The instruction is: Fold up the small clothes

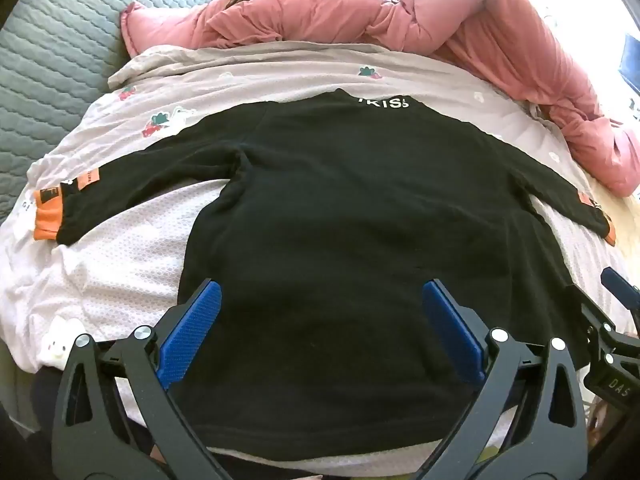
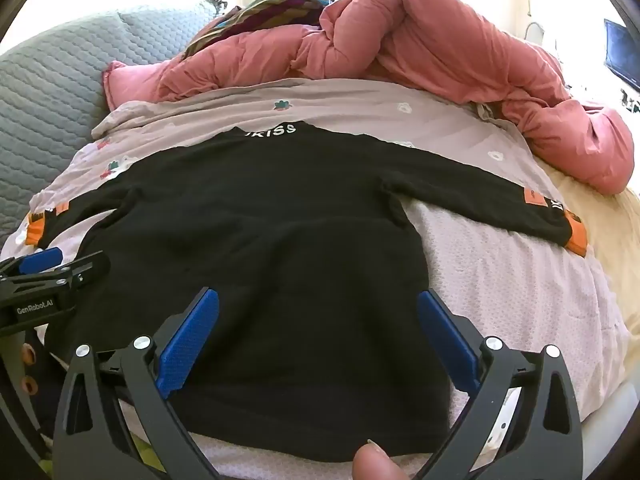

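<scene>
A small black long-sleeved top [image 1: 332, 216] lies flat on the bed, collar with white lettering at the far side, sleeves with orange cuffs [image 1: 47, 216] spread left and right. It also shows in the right wrist view [image 2: 264, 248]. My left gripper [image 1: 320, 300] is open and empty, hovering over the top's lower left part near the hem. My right gripper [image 2: 318, 308] is open and empty over the lower right part. The left gripper's body [image 2: 44, 284] shows at the left edge of the right wrist view.
A pale pink sheet with small flower prints [image 1: 280, 76] covers the bed. A bunched pink quilt [image 2: 440, 48] lies at the far side and right. A grey quilted headboard [image 1: 52, 60] is at the far left. A fingertip [image 2: 376, 464] shows at the bottom.
</scene>
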Available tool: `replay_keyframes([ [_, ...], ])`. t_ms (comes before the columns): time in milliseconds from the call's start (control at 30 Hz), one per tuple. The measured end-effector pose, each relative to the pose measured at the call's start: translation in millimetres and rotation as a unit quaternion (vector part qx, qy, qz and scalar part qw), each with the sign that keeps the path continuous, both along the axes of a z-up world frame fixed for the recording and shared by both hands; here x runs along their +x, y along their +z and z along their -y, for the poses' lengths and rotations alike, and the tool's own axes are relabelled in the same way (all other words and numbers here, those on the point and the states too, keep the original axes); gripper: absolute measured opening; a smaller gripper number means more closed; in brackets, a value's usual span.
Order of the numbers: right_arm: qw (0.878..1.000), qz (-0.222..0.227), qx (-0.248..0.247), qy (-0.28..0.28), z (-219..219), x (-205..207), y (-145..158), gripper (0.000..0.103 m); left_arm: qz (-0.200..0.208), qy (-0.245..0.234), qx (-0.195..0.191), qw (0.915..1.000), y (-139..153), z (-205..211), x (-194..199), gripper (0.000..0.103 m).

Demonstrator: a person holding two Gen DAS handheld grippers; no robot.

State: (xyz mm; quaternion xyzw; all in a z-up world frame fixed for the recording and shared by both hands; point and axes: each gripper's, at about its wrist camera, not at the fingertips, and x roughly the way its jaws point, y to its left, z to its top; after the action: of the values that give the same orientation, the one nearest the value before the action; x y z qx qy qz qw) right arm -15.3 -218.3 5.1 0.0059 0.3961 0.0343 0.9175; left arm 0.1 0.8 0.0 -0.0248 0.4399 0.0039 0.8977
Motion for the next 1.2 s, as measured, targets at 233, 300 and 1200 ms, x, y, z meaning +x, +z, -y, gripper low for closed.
replay_keyframes([
  [233, 1.0, 0.001, 0.0, 0.002, -0.8, -2.2, -1.5, 0.099, 0.0, 0.001, -0.004, 1.0, 1.2, -1.9, 1.5, 0.094],
  [300, 1.0, 0.0, 0.0, 0.001, -5.4, -1.4, 1.8, 0.099, 0.002, 0.002, 0.0, 1.0, 3.8, 1.7, 1.2, 0.094],
  [1200, 1.0, 0.002, -0.004, 0.006, -8.2, -2.5, -2.1, 0.099, 0.005, 0.001, -0.004, 1.0, 4.1, -0.1, 0.4, 0.094],
])
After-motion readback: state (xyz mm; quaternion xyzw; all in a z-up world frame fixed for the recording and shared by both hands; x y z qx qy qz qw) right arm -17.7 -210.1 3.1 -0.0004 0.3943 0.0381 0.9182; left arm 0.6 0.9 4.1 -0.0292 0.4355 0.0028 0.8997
